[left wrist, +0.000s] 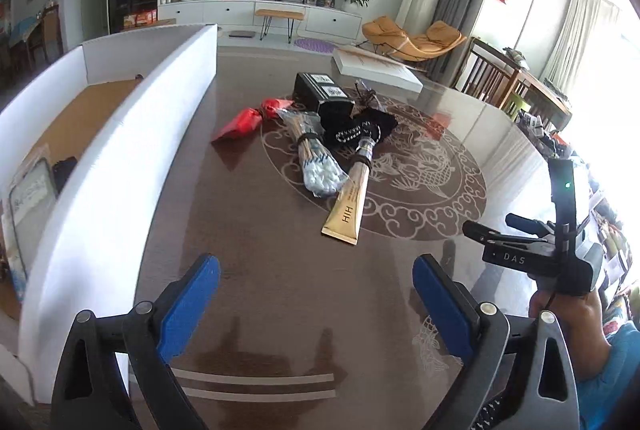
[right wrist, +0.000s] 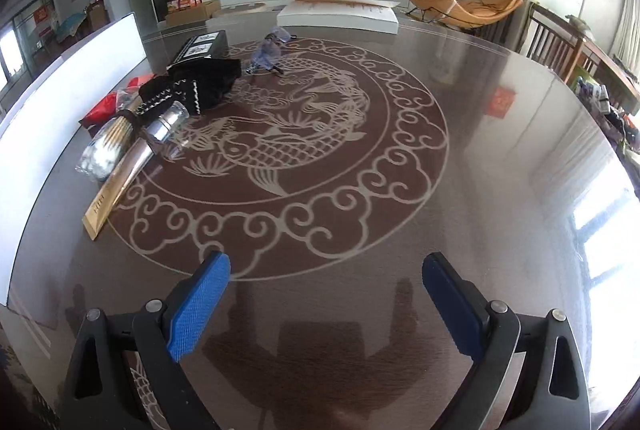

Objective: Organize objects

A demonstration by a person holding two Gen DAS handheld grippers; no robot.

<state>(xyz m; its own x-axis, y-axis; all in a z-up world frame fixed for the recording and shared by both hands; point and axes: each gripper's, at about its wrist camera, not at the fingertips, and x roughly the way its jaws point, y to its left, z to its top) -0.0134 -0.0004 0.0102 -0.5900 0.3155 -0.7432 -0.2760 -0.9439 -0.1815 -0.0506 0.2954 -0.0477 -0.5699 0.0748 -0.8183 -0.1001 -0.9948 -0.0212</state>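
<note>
A pile of objects lies on the dark table: a gold tube (left wrist: pixel 347 205) (right wrist: pixel 120 178), a clear bag of cotton swabs (left wrist: pixel 316 166) (right wrist: pixel 105 148), a red packet (left wrist: pixel 250 118) (right wrist: pixel 105 109), a black pouch (left wrist: pixel 360 128) (right wrist: pixel 200 82), a black box (left wrist: pixel 322 92) (right wrist: pixel 200 46) and a clear wrapped item (left wrist: pixel 366 94) (right wrist: pixel 269 52). A white open box (left wrist: pixel 120 150) (right wrist: pixel 60 110) stands left of them. My left gripper (left wrist: pixel 316 294) is open and empty, near the pile. My right gripper (right wrist: pixel 326 294) is open and empty over the table; its body shows in the left wrist view (left wrist: pixel 532 254).
A white flat box (left wrist: pixel 376 68) (right wrist: pixel 338 15) lies at the table's far edge. The open box holds a framed card (left wrist: pixel 30 198) and a dark item (left wrist: pixel 64 170). Wooden chairs (left wrist: pixel 492 78) (right wrist: pixel 560 46) stand at the right.
</note>
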